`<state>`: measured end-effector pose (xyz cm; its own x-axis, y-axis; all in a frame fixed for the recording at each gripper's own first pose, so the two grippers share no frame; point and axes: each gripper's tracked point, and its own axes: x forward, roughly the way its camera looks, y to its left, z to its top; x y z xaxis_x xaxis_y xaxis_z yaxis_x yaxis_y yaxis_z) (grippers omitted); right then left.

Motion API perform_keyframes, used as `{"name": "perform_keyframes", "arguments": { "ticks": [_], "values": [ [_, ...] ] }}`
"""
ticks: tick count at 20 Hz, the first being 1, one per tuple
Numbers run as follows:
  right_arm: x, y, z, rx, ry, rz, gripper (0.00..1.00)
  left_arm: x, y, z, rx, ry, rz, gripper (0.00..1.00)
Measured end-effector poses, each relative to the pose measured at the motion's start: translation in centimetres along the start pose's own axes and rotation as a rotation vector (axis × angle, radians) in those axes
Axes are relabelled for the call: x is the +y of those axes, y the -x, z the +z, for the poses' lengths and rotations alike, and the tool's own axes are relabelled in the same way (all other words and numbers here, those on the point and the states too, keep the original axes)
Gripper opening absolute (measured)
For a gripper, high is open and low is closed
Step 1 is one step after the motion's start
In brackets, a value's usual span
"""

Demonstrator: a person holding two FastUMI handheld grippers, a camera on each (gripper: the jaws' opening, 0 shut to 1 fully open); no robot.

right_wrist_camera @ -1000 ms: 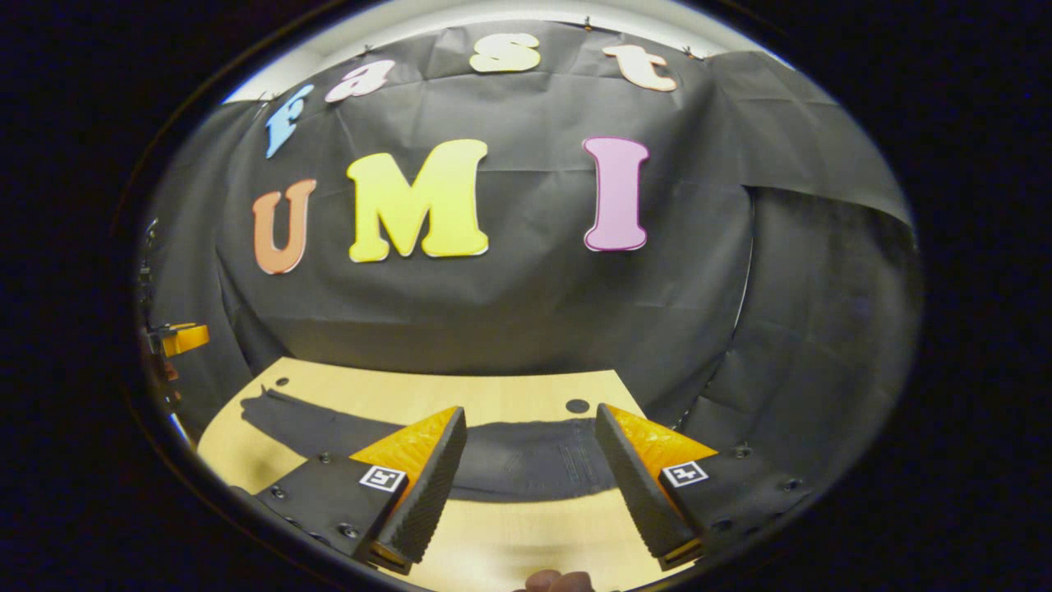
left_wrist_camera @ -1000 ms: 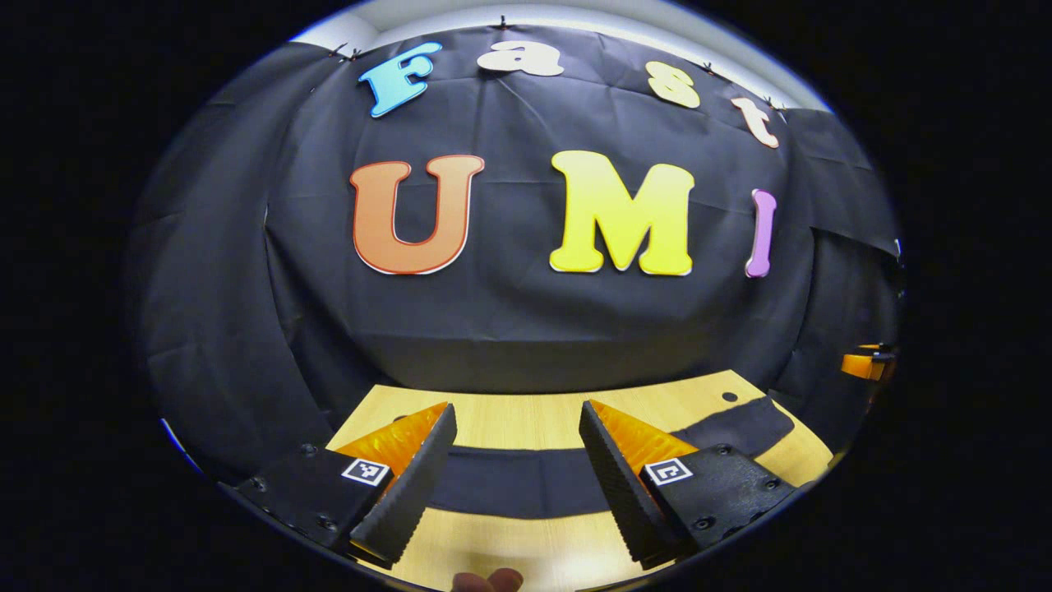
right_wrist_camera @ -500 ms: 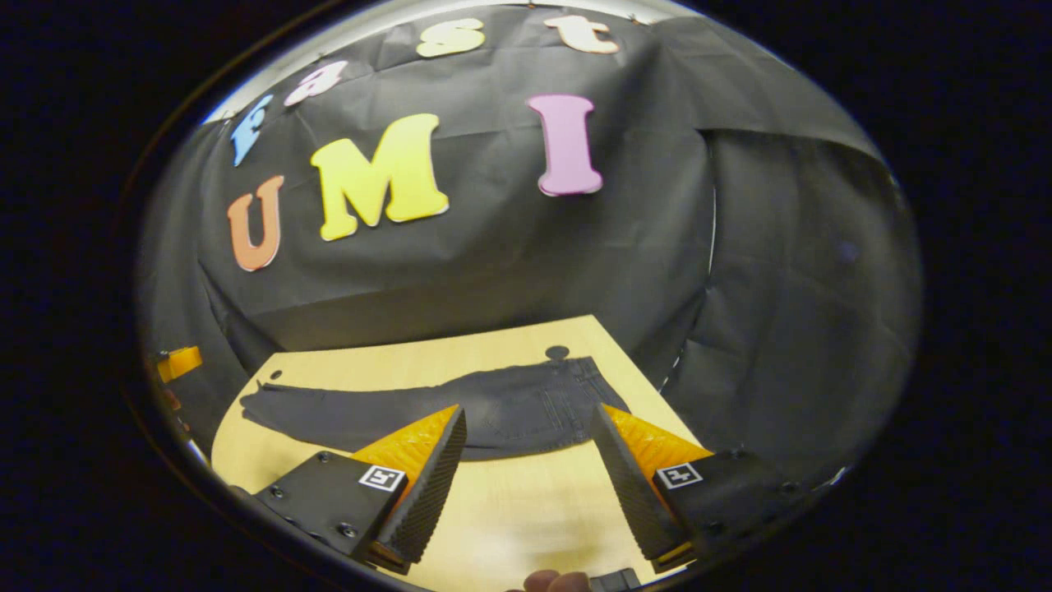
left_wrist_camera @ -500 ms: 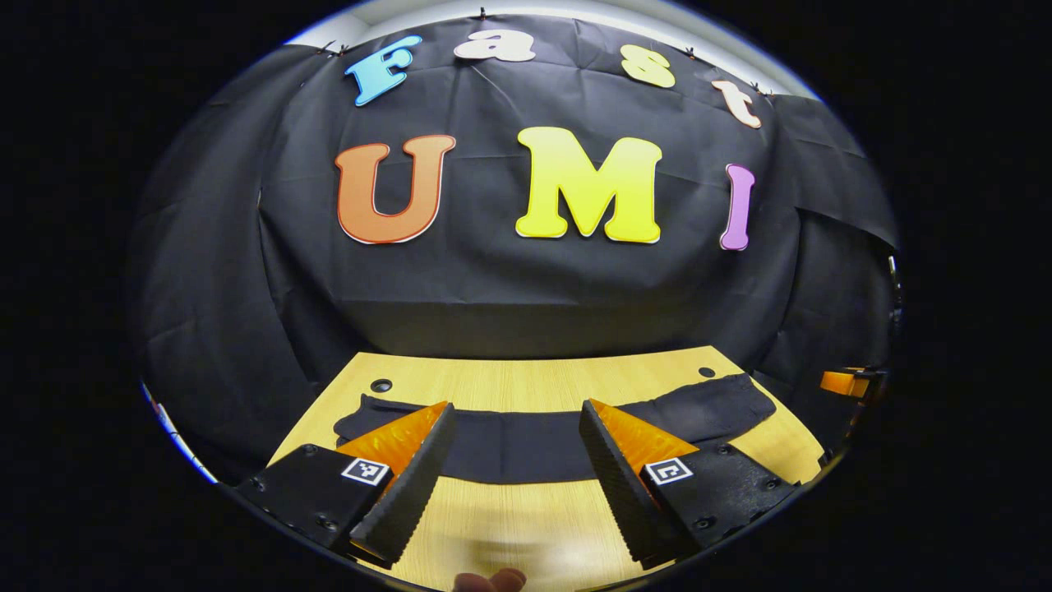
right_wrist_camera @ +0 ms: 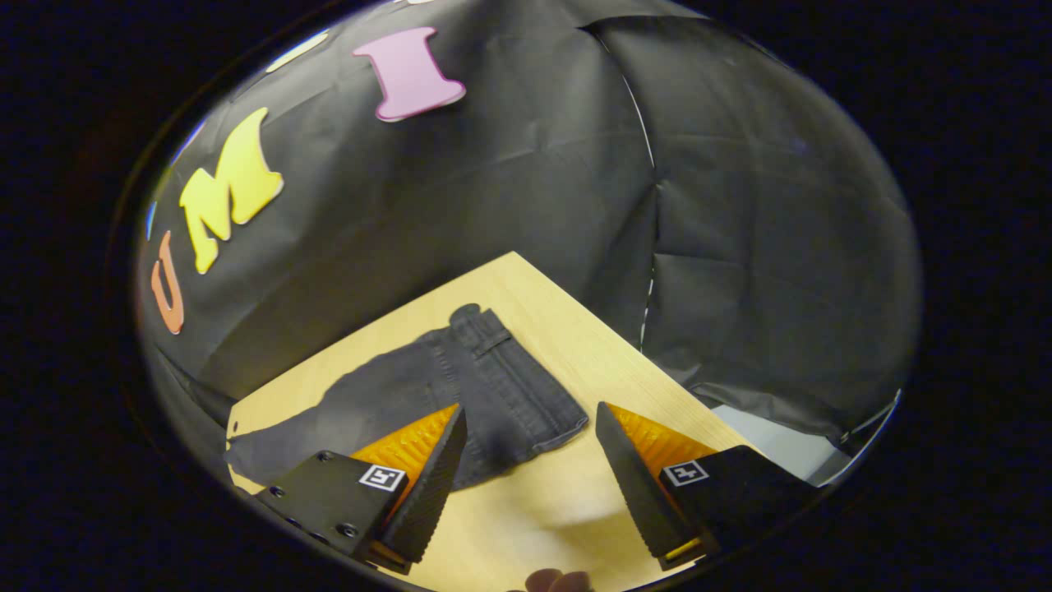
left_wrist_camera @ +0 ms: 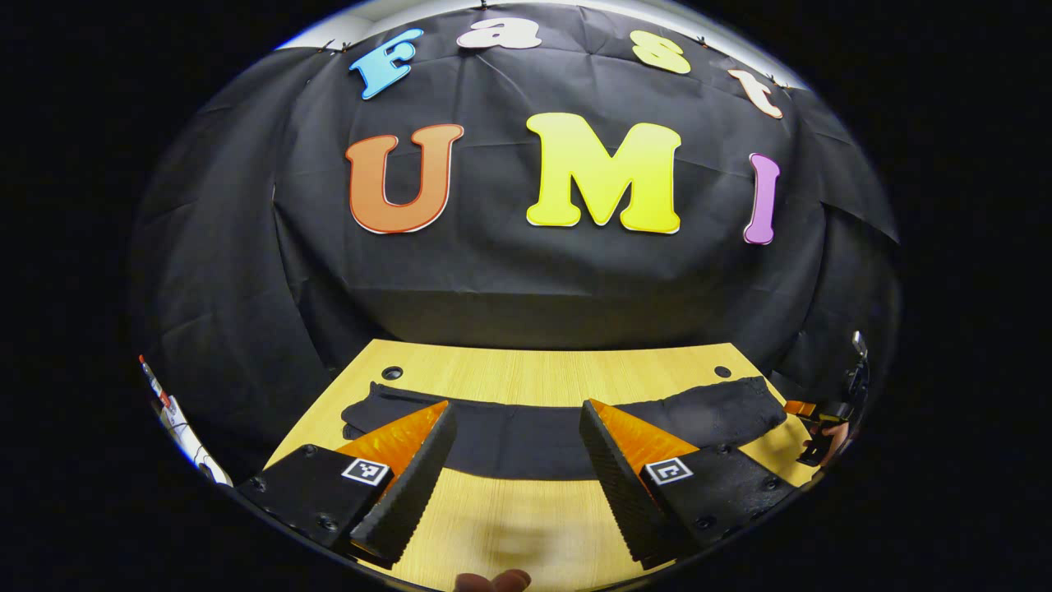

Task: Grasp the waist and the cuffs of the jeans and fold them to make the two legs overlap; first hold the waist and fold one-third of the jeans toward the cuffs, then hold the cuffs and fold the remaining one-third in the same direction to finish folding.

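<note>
The dark jeans [left_wrist_camera: 526, 436] lie flat and stretched out along the far part of the light wooden worktop [left_wrist_camera: 526, 534], apparently already doubled so one leg covers the other, though the layering is hard to confirm. Over the last second both cameras have tipped downward and more of the worktop has come into sight: the left gripper [left_wrist_camera: 516, 448] now hangs above the near edge with its fingers spread wide and empty, the cuff end [left_wrist_camera: 370, 407] of the jeans lying towards the far left corner. The right gripper [right_wrist_camera: 530, 460] has swung round sharply, so that the waist [right_wrist_camera: 514, 386] with its band and seams now lies just beyond its parted, empty fingers, near the worktop's right edge. This suggests that both hands are lining up for a grasp, the right one on the waist for the one-third fold toward the cuffs. Nothing is pinched yet, and that fold is not yet begun.
</note>
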<state>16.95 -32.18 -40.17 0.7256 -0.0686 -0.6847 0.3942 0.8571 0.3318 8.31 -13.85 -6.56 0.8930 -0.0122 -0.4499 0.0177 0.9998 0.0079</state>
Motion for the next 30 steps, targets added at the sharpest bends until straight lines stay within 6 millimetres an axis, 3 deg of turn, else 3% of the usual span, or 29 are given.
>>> {"name": "perform_keyframes", "arguments": {
  "ticks": [3, 4, 6, 7, 9, 11, 14, 16, 18, 21, 23, 24, 25, 26, 27, 28, 30],
  "values": [
    [-0.9, -2.7, -1.2, 0.054, -0.029, -0.004, 0.97, 0.2, 0.0, -0.5, 0.025, 0.001, 0.029, 0.97],
    [-0.9, -3.1, -1.0, 0.036, -0.023, 0.005, 0.91, 0.4, 0.0, -0.8, 0.033, 0.004, 0.038, 0.97],
    [-0.7, -3.1, -1.4, 0.047, 0.020, 0.005, 0.90, 0.7, 0.1, -1.0, 0.044, 0.017, 0.055, 0.97],
    [-0.2, -3.5, -2.4, 0.076, 0.016, 0.020, 0.85, 0.8, 0.0, -1.3, 0.049, 0.028, 0.058, 0.97],
    [0.6, -3.4, -2.3, 0.085, 0.005, 0.030, 0.55, 1.1, 0.0, -1.8, 0.065, 0.059, 0.066, 0.97],
    [0.9, -3.2, -2.3, 0.098, -0.023, 0.009, 0.34, 1.5, 0.1, -2.0, 0.072, 0.087, 0.074, 0.97],
    [1.4, -2.5, -1.7, 0.131, -0.053, 0.001, 0.09, 3.2, 0.8, -2.2, 0.065, 0.112, 0.101, 0.97],
    [2.2, -1.2, -0.4, 0.116, -0.022, 0.013, 0.05, 4.9, 1.3, -2.6, 0.060, 0.144, 0.123, 0.97],
    [4.3, 1.6, 1.9, 0.069, 0.025, 0.039, 0.08, 6.6, 1.9, -3.0, 0.055, 0.180, 0.146, 0.97],
    [9.7, 6.2, 5.5, -0.021, 0.110, 0.098, 0.04, 9.6, 2.8, -4.0, 0.042, 0.228, 0.181, 0.97],
    [15.2, 9.3, 7.3, -0.089, 0.183, 0.151, 0.04, 12.0, 3.6, -4.7, 0.030, 0.255, 0.213, 0.97],
    [18.4, 10.6, 7.7, -0.118, 0.223, 0.182, 0.12, 13.3, 4.1, -5.1, 0.026, 0.271, 0.228, 0.97],
    [21.8, 12.0, 7.7, -0.142, 0.260, 0.218, 0.08, 14.5, 4.5, -5.4, 0.021, 0.287, 0.239, 0.97],
    [25.3, 13.3, 7.2, -0.159, 0.298, 0.257, 0.12, 15.7, 4.9, -5.7, 0.017, 0.303, 0.251, 0.98],
    [28.8, 14.2, 6.4, -0.166, 0.330, 0.296, 0.04, 17.0, 5.5, -6.1, 0.014, 0.316, 0.265, 0.97],
    [32.2, 14.7, 5.1, -0.169, 0.362, 0.335, 0.08, 18.2, 6.1, -6.5, 0.011, 0.318, 0.280, 0.97],
    [38.2, 15.5, 1.5, -0.162, 0.419, 0.401, 0.08, 20.8, 7.2, -7.1, 0.008, 0.291, 0.316, 0.98]
  ]
}}
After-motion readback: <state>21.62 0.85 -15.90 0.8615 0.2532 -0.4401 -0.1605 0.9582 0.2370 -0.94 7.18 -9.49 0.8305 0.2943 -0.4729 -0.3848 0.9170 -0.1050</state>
